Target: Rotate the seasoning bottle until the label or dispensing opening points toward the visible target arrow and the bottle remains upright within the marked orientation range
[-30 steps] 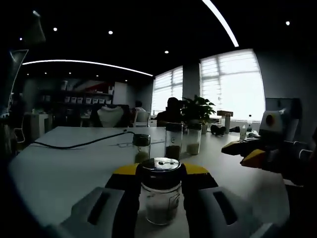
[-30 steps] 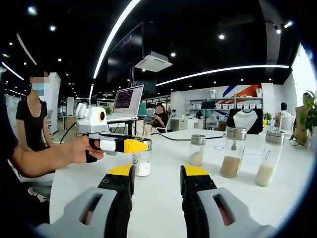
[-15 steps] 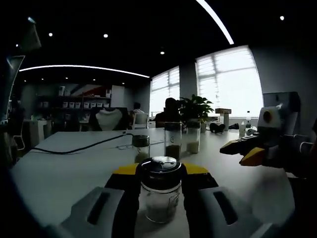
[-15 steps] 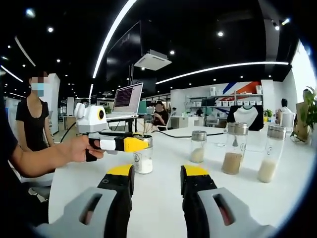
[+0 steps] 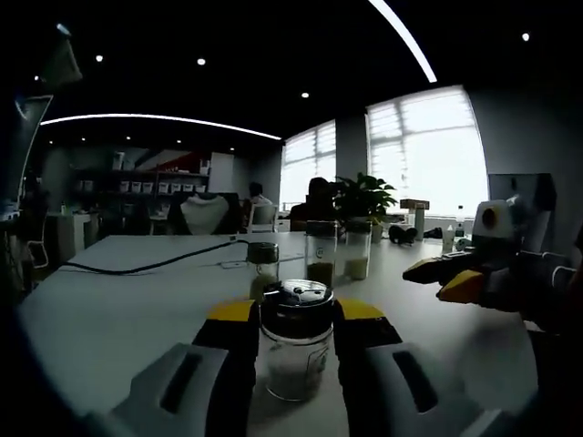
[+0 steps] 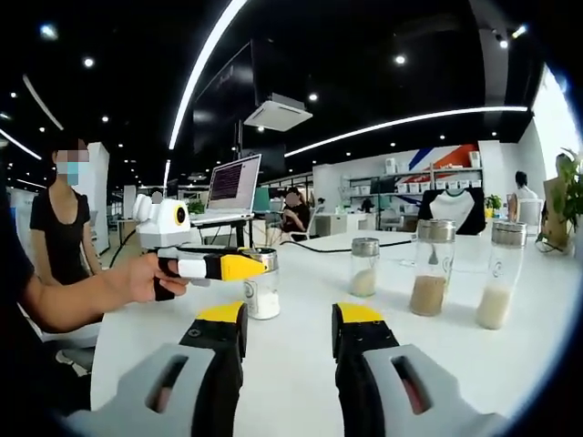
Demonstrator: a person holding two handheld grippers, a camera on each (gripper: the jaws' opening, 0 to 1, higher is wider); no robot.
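right gripper point(image 6: 288, 326) seen low and near, jaws parted with bare white table point(image 6: 301, 300) between | left gripper point(image 6: 239, 267) held in a hand point(image 6: 146, 278) at left, closed around the upright seasoning bottle point(image 6: 261, 289) | three jars point(image 6: 429, 279) lined up far right | laptop point(image 6: 234, 184) raised behind

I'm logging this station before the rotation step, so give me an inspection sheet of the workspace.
Surface: white table, bare in front of the right gripper.
Job's things: seasoning bottle with white contents, upright between the left gripper's jaws; no target arrow seen.
Clutter: three more shaker bottles, one short and two tall.
Grippers: left gripper shut on the seasoning bottle; right gripper open, holding nothing.
Cables: black cable lying across the table.
Surroundings: open laptop, potted plant, bright windows, people in the background.
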